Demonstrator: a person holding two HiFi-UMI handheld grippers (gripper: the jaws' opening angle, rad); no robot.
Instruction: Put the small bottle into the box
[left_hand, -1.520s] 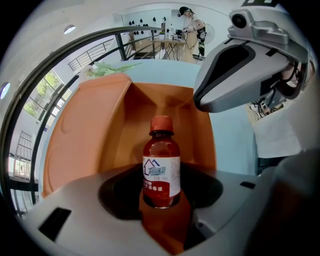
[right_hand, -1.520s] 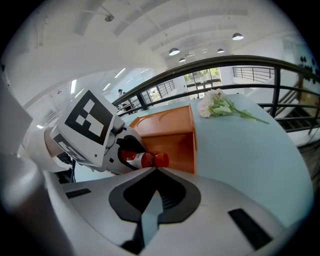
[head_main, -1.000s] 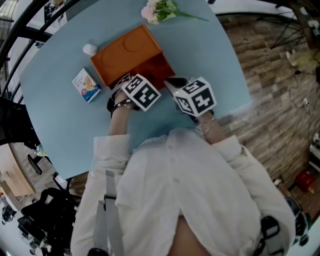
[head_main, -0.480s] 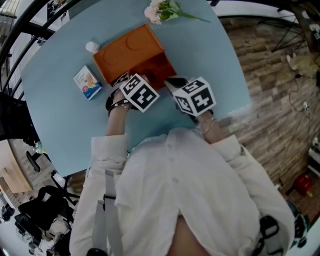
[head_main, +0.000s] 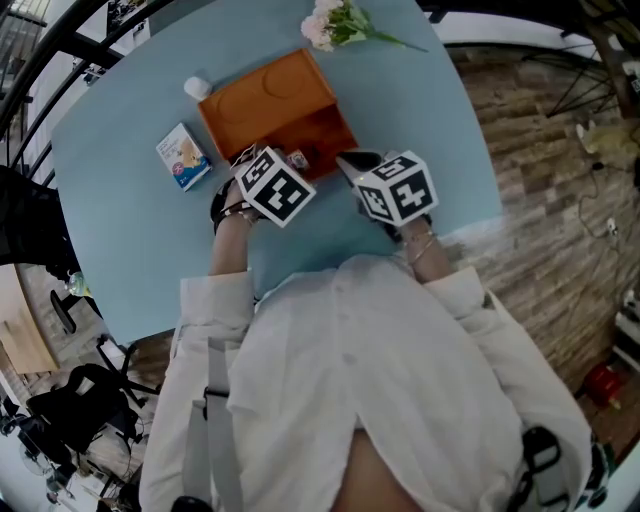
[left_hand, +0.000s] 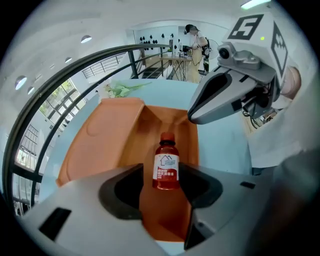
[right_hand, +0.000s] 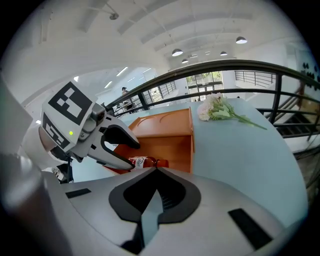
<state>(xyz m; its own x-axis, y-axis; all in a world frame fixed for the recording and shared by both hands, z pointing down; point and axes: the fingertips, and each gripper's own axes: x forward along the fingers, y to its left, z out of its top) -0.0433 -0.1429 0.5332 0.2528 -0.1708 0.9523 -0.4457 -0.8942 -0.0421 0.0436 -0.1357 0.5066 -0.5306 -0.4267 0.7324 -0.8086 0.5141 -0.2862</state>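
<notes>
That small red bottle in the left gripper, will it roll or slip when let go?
The bottle is round and held sideways, so it would probably roll once released, though the box walls should stop it. Its smooth body looks slick, so it could slip between the fingers of the left gripper. It looks small and light.

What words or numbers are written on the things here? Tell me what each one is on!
On the bottle: a label with a little house outline and rows of print, too blurred to read.
On the small carton: a picture and some print, too small to read.
On the marker cubes: only black-and-white square patterns, no words or numbers.
So nothing here can be quoted.
</notes>
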